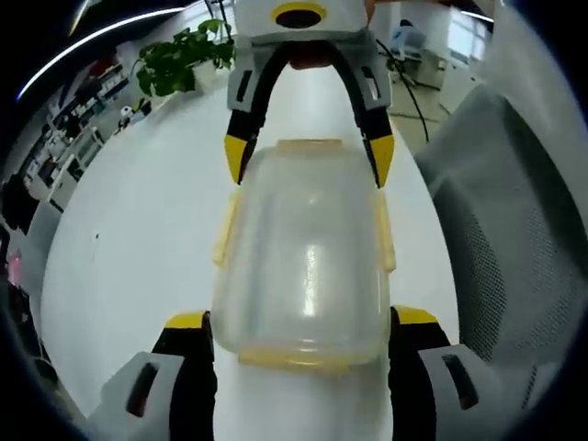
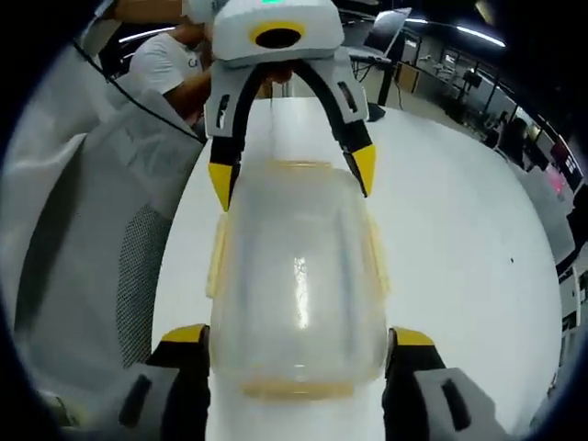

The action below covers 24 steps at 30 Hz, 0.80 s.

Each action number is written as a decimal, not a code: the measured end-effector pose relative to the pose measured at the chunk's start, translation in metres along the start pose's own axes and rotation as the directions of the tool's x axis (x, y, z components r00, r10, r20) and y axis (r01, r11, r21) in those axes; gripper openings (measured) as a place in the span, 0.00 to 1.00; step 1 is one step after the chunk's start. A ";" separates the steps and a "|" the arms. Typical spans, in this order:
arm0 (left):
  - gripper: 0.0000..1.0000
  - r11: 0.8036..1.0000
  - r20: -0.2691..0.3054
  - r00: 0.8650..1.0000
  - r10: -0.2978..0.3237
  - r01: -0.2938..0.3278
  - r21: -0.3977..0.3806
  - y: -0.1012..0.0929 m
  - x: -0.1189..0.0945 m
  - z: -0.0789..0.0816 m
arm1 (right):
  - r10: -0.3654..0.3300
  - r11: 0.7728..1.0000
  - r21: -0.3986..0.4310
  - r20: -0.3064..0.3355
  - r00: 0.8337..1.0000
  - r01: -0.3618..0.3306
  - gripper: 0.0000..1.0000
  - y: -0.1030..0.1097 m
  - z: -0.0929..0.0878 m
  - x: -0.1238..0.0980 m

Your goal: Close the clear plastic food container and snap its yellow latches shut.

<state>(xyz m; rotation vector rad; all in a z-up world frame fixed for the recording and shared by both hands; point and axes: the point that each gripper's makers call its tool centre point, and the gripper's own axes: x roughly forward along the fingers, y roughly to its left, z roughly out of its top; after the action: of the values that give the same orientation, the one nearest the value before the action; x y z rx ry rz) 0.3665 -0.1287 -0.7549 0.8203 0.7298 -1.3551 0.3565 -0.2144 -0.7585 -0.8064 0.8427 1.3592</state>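
Left gripper view: the clear container point(image 1: 303, 266), lid on, sits on the white counter point(image 1: 138, 248) between the left gripper point(image 1: 301, 323)'s spread jaws. Right gripper view: the right gripper point(image 2: 299, 338) is open too, straddling the container's opposite end, yellow latches point(image 2: 217, 262) along its sides.

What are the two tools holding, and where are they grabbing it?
Both hold the clear container. The left tool straddles one short end and the right tool the opposite end, with yellow-tipped jaws at its sides. Whether they squeeze it can't be told.
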 end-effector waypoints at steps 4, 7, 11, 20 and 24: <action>0.75 1.000 0.008 1.000 0.004 -0.004 -0.004 -0.002 -0.002 -0.002 | 0.004 1.000 -0.001 0.017 1.000 -0.004 0.77 0.003 0.003 0.001; 0.75 1.000 0.005 1.000 0.004 -0.004 -0.005 -0.005 -0.006 -0.008 | 0.008 1.000 -0.006 0.013 1.000 -0.008 0.77 0.006 0.010 0.005; 0.75 1.000 -0.004 1.000 0.006 -0.006 -0.008 -0.005 -0.013 -0.021 | 0.011 1.000 -0.010 0.025 1.000 -0.011 0.77 0.007 0.024 0.013; 0.75 1.000 -0.025 1.000 0.014 -0.014 -0.021 -0.003 -0.039 -0.064 | 0.018 1.000 -0.027 0.046 0.999 -0.016 0.77 0.010 0.067 0.036; 0.75 1.000 -0.030 0.999 0.014 -0.015 -0.023 -0.003 -0.052 -0.084 | 0.018 0.999 -0.029 0.035 0.999 -0.017 0.77 0.012 0.087 0.048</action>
<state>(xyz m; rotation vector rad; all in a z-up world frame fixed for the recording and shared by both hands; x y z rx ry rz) 0.3599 -0.0296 -0.7566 0.8277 0.7601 -1.3216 0.3498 -0.1142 -0.7583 -0.7969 0.8061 1.3998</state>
